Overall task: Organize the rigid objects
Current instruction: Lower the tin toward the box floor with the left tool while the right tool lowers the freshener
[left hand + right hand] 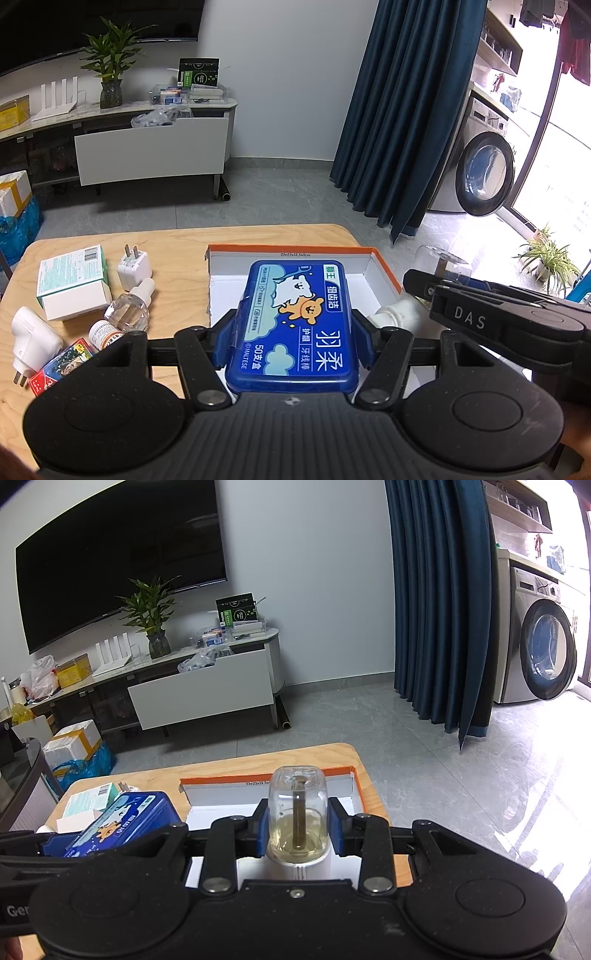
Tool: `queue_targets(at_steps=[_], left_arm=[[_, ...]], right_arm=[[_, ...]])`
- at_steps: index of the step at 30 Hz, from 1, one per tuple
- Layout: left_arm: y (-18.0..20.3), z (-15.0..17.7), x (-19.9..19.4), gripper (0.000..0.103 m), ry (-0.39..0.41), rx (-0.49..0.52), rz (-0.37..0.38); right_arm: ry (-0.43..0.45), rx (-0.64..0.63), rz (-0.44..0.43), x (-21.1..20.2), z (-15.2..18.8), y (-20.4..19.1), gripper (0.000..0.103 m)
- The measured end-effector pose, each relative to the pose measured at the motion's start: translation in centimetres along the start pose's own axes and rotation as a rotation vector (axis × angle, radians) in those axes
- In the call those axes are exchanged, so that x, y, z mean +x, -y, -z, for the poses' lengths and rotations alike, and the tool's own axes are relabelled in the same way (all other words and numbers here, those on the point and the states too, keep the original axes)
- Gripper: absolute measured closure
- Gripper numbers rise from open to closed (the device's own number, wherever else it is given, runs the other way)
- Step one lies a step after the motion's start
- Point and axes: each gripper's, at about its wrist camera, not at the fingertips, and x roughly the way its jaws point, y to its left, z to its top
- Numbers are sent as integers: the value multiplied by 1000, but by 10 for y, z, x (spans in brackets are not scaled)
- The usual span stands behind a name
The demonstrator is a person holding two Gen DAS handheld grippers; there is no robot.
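Two claws hold things above the tabletop's right edge: the left claw (291,332) clamps a blue floss box (295,325), long axis pointing forward; the right claw (298,830) clamps a clear bottle (298,812), bottom forward.

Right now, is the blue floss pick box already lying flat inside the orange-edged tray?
No, the left gripper holds the blue floss pick box clamped above the orange-edged tray.

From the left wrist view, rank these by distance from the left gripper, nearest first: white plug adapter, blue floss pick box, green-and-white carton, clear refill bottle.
1. Blue floss pick box, held between the left gripper's pads.
2. Clear refill bottle, lying just left.
3. Green-and-white carton and white plug adapter, farther left and back; too close to call.
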Motion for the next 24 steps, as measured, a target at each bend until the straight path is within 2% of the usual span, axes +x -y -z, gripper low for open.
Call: queue_targets(at_steps=[24], left_arm=[[-7, 9, 13, 40, -23, -7, 2]], right_arm=[[-32, -12, 10, 13, 0, 1, 64]])
